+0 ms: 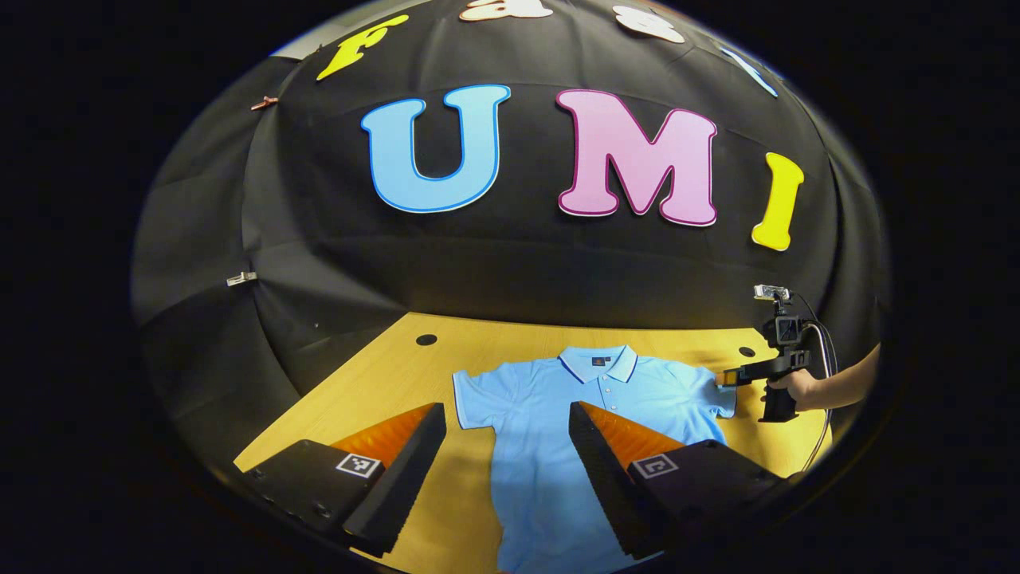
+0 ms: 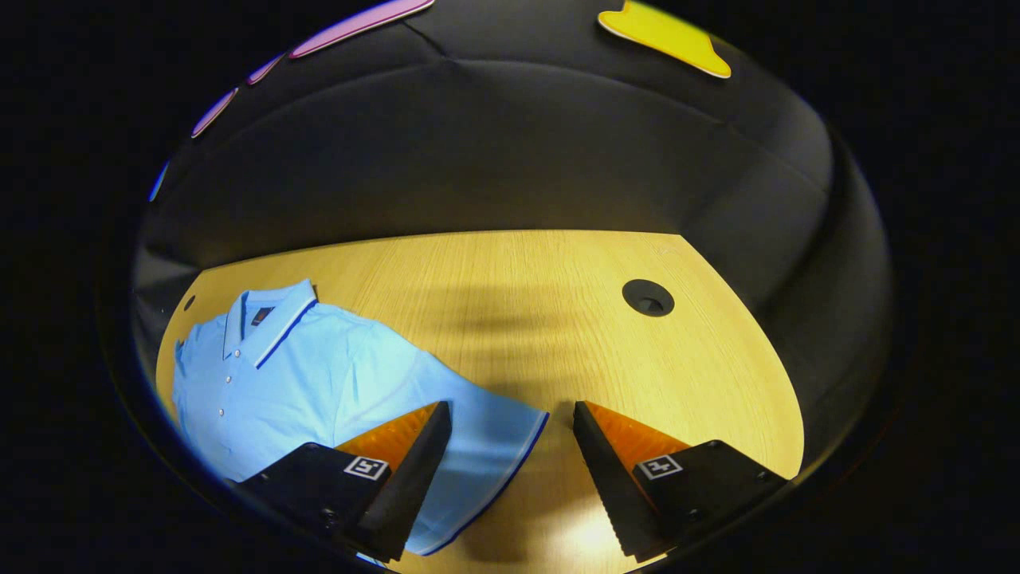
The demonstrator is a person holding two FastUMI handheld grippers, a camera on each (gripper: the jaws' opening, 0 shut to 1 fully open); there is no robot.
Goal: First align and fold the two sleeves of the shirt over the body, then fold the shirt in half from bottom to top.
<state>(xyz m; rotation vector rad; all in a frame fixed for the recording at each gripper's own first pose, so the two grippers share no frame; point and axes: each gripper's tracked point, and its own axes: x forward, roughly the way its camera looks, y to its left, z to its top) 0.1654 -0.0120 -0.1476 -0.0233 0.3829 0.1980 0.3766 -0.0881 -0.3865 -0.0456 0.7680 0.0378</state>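
The shirt [image 1: 550, 414] lay flat and face up on the table [image 1: 382, 383], collar toward the far wall, both sleeves spread out to the sides. This was probably so that each sleeve could be reached from its own side.

In the left gripper view, the left sleeve [image 1: 472, 399] lay open on the wood, not yet folded. The left gripper [image 1: 508, 470] hung above the lower body of the shirt with its jaws released and wide apart, holding nothing. It looked down the middle of the shirt, so I judge it was not yet placed for its sleeve.

Further right in that view, the right gripper [image 1: 729, 378] was held by a hand [image 1: 789, 387] at the hem of the right sleeve [image 1: 705, 391], low near the table.

In the right gripper view, the right gripper [image 2: 510, 470] had its jaws released, and the right sleeve [image 2: 486, 446] lay under and between the fingers. One finger [image 2: 406, 470] was over the cloth, the other over bare table. I judge this position was taken to pinch the hem. No fold was made yet.
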